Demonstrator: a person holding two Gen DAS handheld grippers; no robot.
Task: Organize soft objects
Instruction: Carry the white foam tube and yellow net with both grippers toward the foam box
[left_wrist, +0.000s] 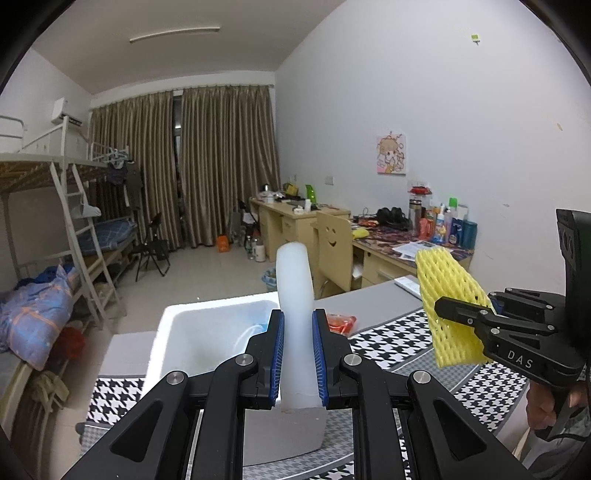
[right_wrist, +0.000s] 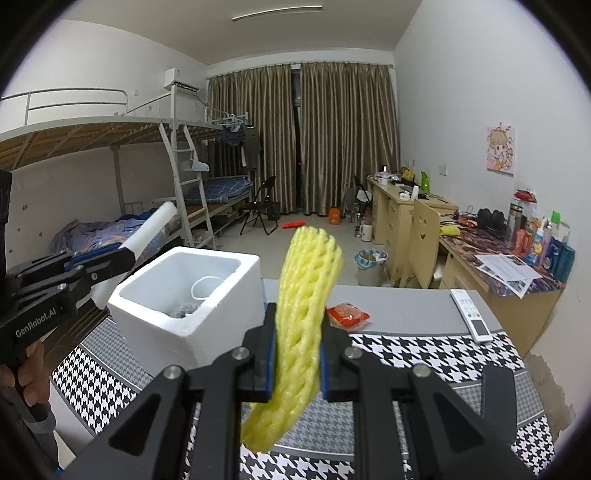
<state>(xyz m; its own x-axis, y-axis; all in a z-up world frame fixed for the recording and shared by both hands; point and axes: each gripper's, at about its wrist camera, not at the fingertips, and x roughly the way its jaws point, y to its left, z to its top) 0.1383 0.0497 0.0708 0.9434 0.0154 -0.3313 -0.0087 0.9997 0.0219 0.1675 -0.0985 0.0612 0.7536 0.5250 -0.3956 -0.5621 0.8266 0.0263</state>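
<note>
Pinching a white, curved strip of soft foam (left_wrist: 293, 295), the left gripper (left_wrist: 298, 354) holds it above the houndstooth-patterned bench (right_wrist: 424, 354) — beside the open white foam box (right_wrist: 192, 295). The right gripper (right_wrist: 297, 365) is clamped on a yellow foam mesh sleeve (right_wrist: 306, 295), held upright above the bench, right of the box.

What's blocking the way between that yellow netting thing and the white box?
Nothing visible does. The yellow foam net, clamped in the right gripper, hangs above the table, and the white foam box stands beside it with its top open.
</note>
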